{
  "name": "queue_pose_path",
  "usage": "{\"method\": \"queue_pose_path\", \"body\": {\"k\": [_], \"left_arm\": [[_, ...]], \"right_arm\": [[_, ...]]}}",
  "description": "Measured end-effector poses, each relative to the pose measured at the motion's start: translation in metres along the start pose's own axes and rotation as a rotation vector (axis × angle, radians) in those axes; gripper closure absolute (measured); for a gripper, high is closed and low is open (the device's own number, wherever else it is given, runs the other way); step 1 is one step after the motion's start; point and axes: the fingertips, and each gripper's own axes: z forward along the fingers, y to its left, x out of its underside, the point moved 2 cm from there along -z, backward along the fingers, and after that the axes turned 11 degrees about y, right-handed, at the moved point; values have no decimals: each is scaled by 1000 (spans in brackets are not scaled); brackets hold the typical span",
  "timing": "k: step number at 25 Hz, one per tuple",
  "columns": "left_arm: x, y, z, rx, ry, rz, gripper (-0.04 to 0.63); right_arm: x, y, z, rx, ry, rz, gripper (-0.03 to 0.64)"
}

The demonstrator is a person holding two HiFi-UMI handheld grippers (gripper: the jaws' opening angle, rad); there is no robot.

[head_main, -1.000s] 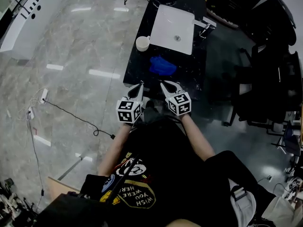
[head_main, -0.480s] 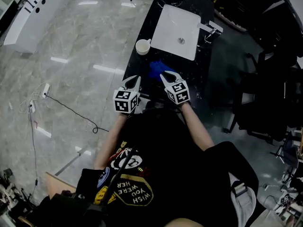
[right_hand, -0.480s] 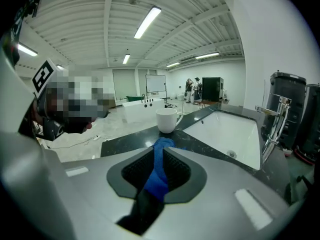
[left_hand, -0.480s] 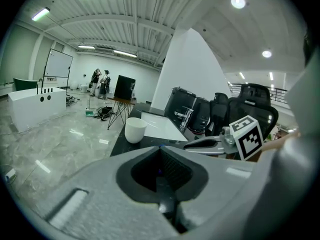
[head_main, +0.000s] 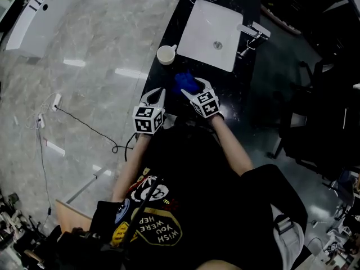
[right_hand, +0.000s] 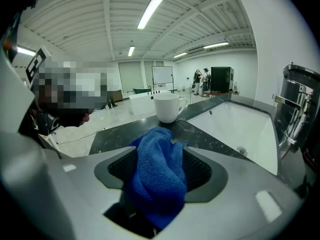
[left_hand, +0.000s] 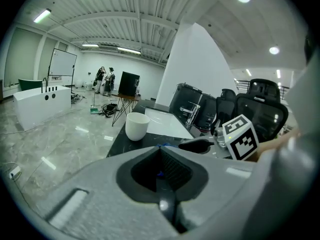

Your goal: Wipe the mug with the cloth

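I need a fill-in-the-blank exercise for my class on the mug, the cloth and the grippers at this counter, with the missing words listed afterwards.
1. The mug standing beside the sink is ___ in colour.
2. The cloth is ___ in colour.
3. The cloth lies between the tongs of the ___ gripper.

Missing words: white; blue; right.

Note for the teacher: the right gripper's tongs have just been opening, with the cloth between them.
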Motion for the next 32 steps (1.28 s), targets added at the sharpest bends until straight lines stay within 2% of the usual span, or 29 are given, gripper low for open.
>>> {"method": "queue_pose_path", "body": {"k": [4, 7, 9, 12, 15, 17, 19, 21, 23, 25, 29, 30, 32], "left_arm": [[-3, 5, 8, 8, 18, 9, 594], [-10, 15, 12, 20, 20, 5, 593], [-17, 25, 15, 22, 18, 2, 594], [-28, 46, 16, 3, 10, -11, 592], [-48, 67, 19, -3, 3, -14, 593], [-72, 80, 31, -21, -9, 48, 594], [-91, 97, 49, -72, -19, 107, 593], [-100, 110, 70, -102, -11, 116, 594], [-105, 112, 88, -72, 1, 105, 594], [-106, 112, 98, -34, 2, 83, 594], [-101, 115, 101, -40, -7, 77, 594], [-99, 115, 102, -39, -5, 80, 594], [-97, 114, 103, -35, -2, 76, 594]], "right_arm": [[6, 2, 11, 11, 47, -22, 354], [13, 6, 18, 38, 107, -86, 421], [9, 4, 21, 21, 121, -82, 480], [-4, -12, 25, -19, 92, 8, 514], [-33, -46, 25, 26, 11, 117, 520], [-64, -64, 27, 63, -55, 141, 520], [-84, -79, 34, 112, -94, 163, 520], [-88, -88, 41, 149, -89, 198, 520], [-89, -79, 47, 134, -59, 169, 518], [-86, -52, 48, 93, -27, 73, 518], [-61, 0, 45, -16, 10, -93, 518], [-53, 3, 45, -24, 15, -100, 518], [-49, -11, 39, 11, -7, -39, 518]]}}
